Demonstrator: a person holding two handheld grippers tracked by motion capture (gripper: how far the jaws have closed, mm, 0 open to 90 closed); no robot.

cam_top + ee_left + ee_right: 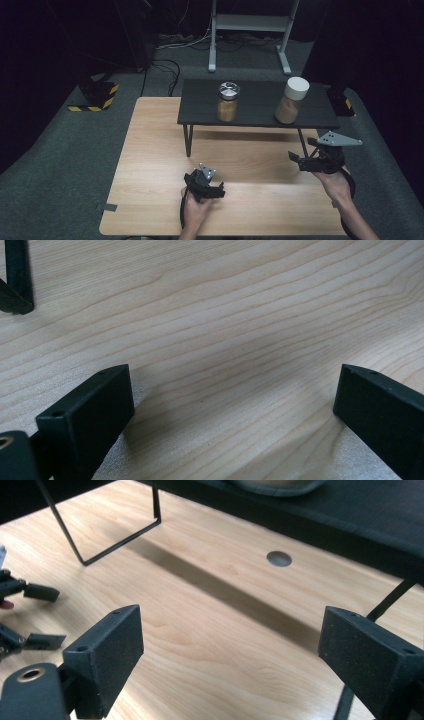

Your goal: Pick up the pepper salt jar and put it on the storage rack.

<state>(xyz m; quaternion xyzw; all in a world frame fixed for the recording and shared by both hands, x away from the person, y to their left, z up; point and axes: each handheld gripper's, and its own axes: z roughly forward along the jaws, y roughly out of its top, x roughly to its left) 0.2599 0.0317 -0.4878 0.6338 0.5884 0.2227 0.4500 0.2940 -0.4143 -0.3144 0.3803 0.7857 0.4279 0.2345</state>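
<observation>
1. The wooden table [150,165] carries a low black shelf [260,117]; a careless reach could catch the shelf edge and shake it.
2. The white-lidded jar [291,101] stands near the shelf's right end, above and beyond the right gripper [306,162]; a glancing jaw could topple it.
3. The silver-lidded jar [228,101] stands left of it, well apart.
4. Both the right gripper and the left gripper [212,191] have jaws spread wide, holding nothing.

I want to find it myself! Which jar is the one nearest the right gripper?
Look at the small black shelf standing on the wooden table. Two jars of tan powder stand on it; take the right-hand jar. It has a white lid, while the other jar has a shiny metal one.
</observation>
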